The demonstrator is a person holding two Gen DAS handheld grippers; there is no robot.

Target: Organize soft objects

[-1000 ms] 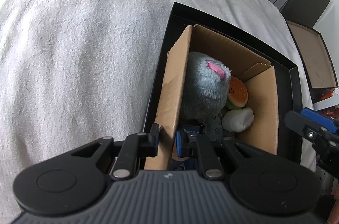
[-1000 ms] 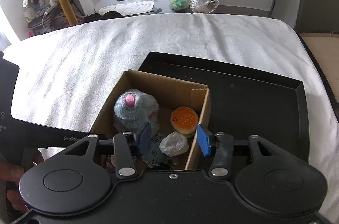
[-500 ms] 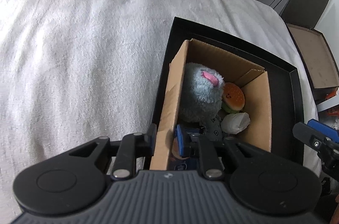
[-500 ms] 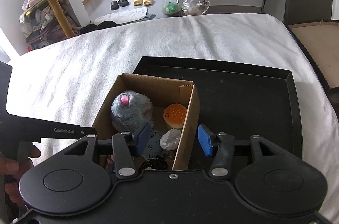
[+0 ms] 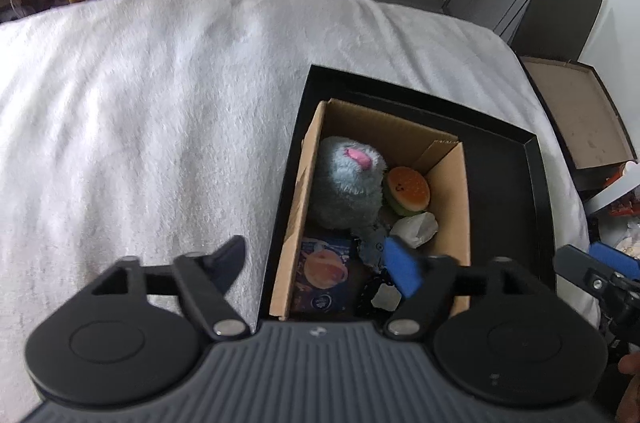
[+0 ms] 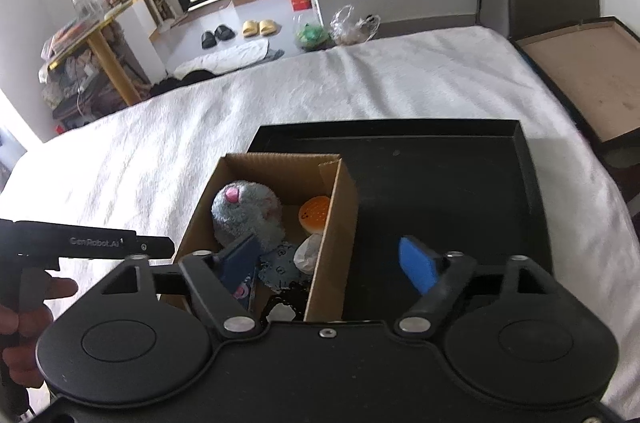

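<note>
A cardboard box point(image 5: 450, 191) point(image 6: 340, 207) stands in the left part of a black tray point(image 5: 536, 191) point(image 6: 460, 183) on the white bed. It holds a grey plush point(image 5: 346, 183) point(image 6: 248, 211) with a pink nose, a burger toy point(image 5: 408, 189) point(image 6: 314, 215), a white soft lump point(image 5: 416, 229) point(image 6: 308, 251), a dark patterned cloth point(image 6: 280, 263) and a blue packet point(image 5: 326, 271). My left gripper point(image 5: 320, 265) is open, its jaws straddling the box's left wall above it. My right gripper point(image 6: 328, 263) is open, its jaws straddling the box's right wall.
The white towel-covered bed point(image 5: 140, 123) spreads left and behind. A brown open box lid point(image 5: 576, 119) point(image 6: 592, 71) lies off the bed's right side. A wooden table point(image 6: 100, 39), slippers point(image 6: 256, 27) and bags point(image 6: 352, 27) are on the floor beyond.
Both grippers have opened wide and let go of the box's side walls. Both have lifted and pulled back, so the box looks smaller and more of the room shows.
</note>
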